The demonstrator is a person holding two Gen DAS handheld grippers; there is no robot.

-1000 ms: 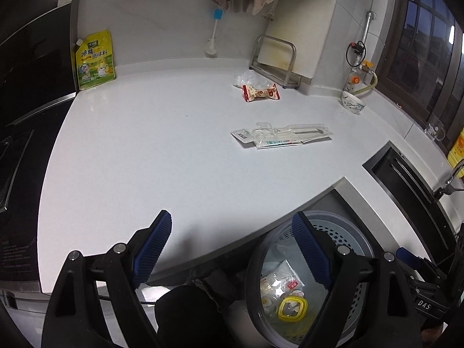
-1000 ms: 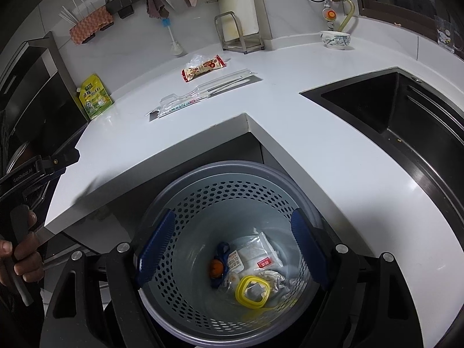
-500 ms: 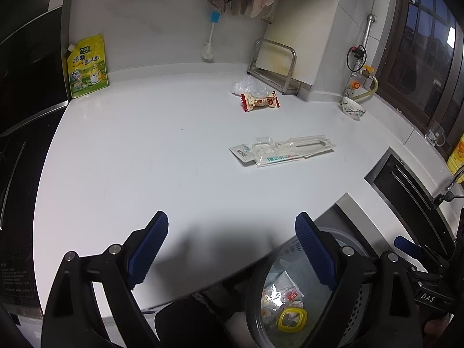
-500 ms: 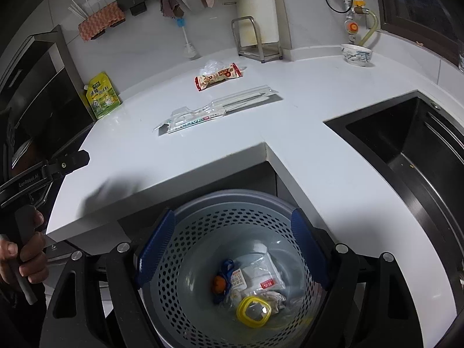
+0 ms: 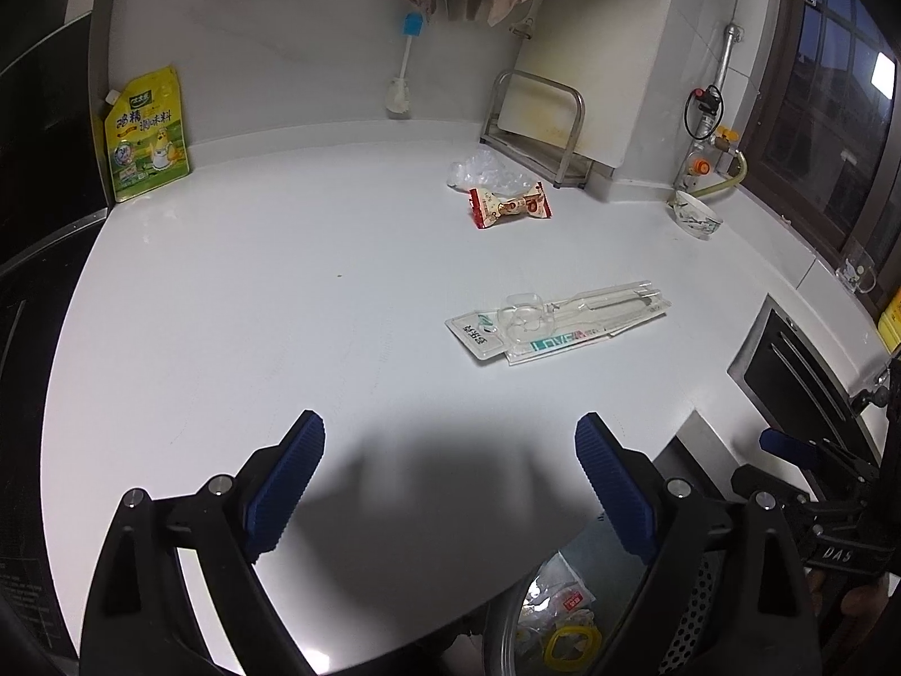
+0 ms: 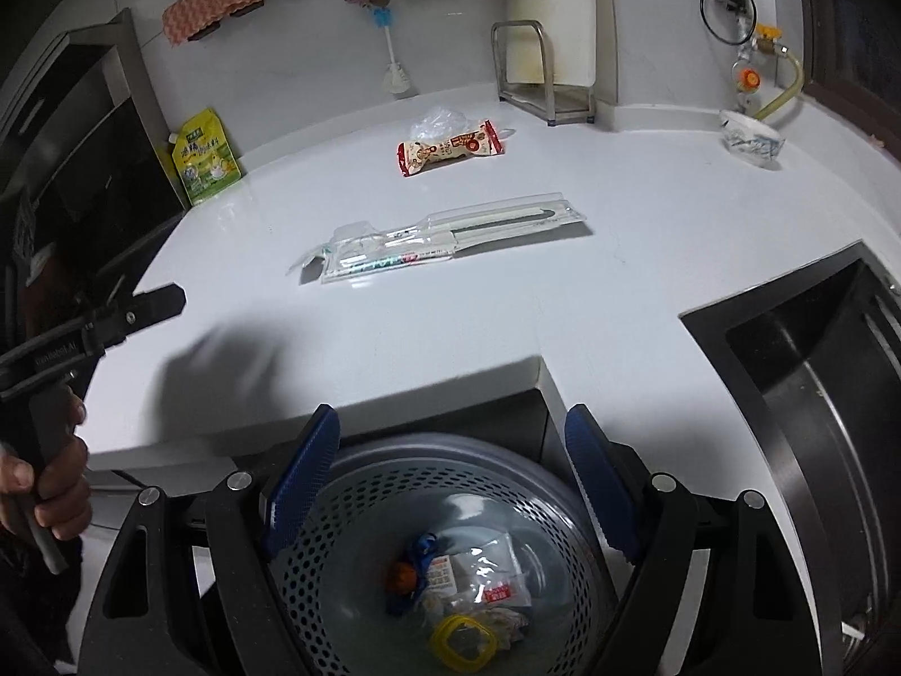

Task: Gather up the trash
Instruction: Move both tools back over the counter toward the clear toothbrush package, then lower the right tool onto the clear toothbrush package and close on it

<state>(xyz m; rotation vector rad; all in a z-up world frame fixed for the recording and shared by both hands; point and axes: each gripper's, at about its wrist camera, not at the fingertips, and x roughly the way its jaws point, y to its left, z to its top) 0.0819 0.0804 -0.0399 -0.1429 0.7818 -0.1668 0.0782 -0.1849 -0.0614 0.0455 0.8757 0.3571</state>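
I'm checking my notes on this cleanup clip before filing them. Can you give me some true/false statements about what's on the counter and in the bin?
1. Both grippers are empty and open. True: left gripper, right gripper.
2. The clear blister pack is in the bin. False: it lies on the counter.
3. The red snack wrapper lies on the counter. True.
4. The trash bin is empty. False: it holds wrappers and a yellow ring.
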